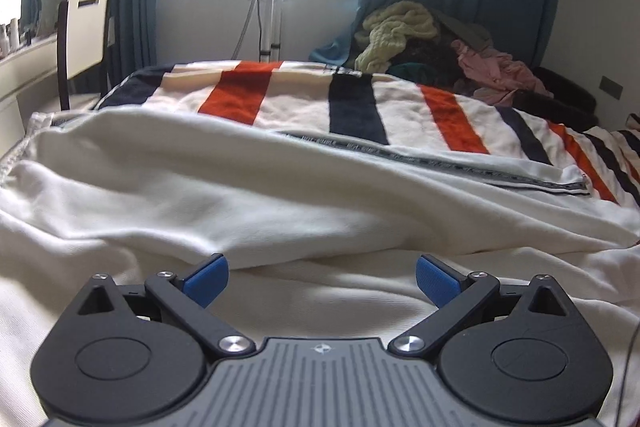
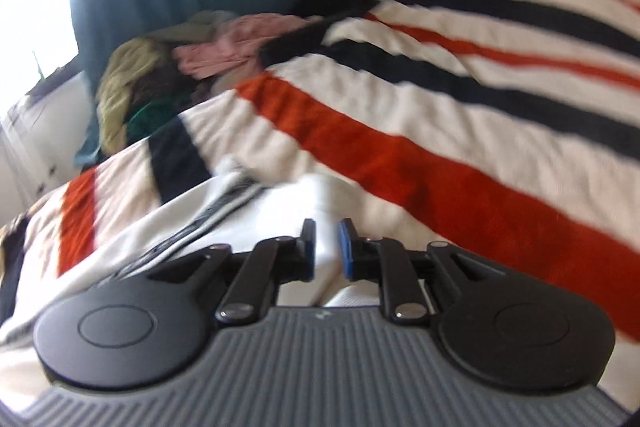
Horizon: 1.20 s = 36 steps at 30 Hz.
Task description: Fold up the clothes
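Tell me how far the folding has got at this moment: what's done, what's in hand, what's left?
Done: the white garment lies on the striped blanket with one fold laid across it. In hand: nothing is gripped. The left claw is wide open over the cloth; the right claw is slightly parted with white fabric between its pads, apparently not pinched. Left: finishing this garment, plus the unfolded clothes pile at the blanket's far end.

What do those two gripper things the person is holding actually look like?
Both look alike. The left gripper and right gripper each have a grey ribbed body with a small cross-shaped mark, two round black discs, black link arms joined by silver screws, and short fingers faced with blue pads. No hands or sleeves show.
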Tool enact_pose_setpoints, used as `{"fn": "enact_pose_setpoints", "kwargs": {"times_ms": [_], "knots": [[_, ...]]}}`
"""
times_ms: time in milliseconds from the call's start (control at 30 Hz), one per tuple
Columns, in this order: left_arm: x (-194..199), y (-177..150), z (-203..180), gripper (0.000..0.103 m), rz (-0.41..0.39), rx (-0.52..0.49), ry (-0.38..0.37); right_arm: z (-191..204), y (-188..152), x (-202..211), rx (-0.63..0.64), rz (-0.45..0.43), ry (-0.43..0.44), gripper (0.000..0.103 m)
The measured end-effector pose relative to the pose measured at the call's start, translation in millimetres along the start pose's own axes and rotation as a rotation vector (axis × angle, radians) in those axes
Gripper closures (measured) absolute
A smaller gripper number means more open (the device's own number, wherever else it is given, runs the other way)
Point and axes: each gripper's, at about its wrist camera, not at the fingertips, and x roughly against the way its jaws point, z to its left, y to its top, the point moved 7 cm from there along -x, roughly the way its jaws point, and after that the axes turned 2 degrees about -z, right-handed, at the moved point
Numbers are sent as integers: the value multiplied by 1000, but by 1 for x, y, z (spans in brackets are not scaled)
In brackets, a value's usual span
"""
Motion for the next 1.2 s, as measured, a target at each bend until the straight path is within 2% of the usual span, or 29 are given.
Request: {"fn": "enact_pose_setpoints", "kwargs": {"times_ms": [67,167,233,400,467,533,700,900,967,1067,1200], "knots": [[10,1,-6,2,-20,-21,1,5,4,19,9,-13,64,42],[32,2,-14,2,-52,-36,-15,11,9,65,-10,-53,150,19],[48,2,-14,2,-70,-22,-20,15,8,92,-2,-45,197,21],[79,-10,10,0,-71,97,-24,28,1,146,86,-43,210,21],[90,-16,29,0,-115,142,25,26,-1,154,68,-32,192,21],[96,-18,49,0,-114,150,89,19,-1,154,25,-9,169,21],[104,-18,104,0,-43,246,193,-23,-1,147,-115,-7,-4,21],[107,-16,181,0,43,449,278,-90,-10,136,-300,7,-213,21],[104,-15,208,0,38,498,324,-110,-18,132,-375,29,-257,21],[102,-8,246,0,7,527,407,-134,-36,120,-471,113,-335,21],[108,-8,278,0,-49,576,430,-157,-61,103,-578,231,-383,21]]}}
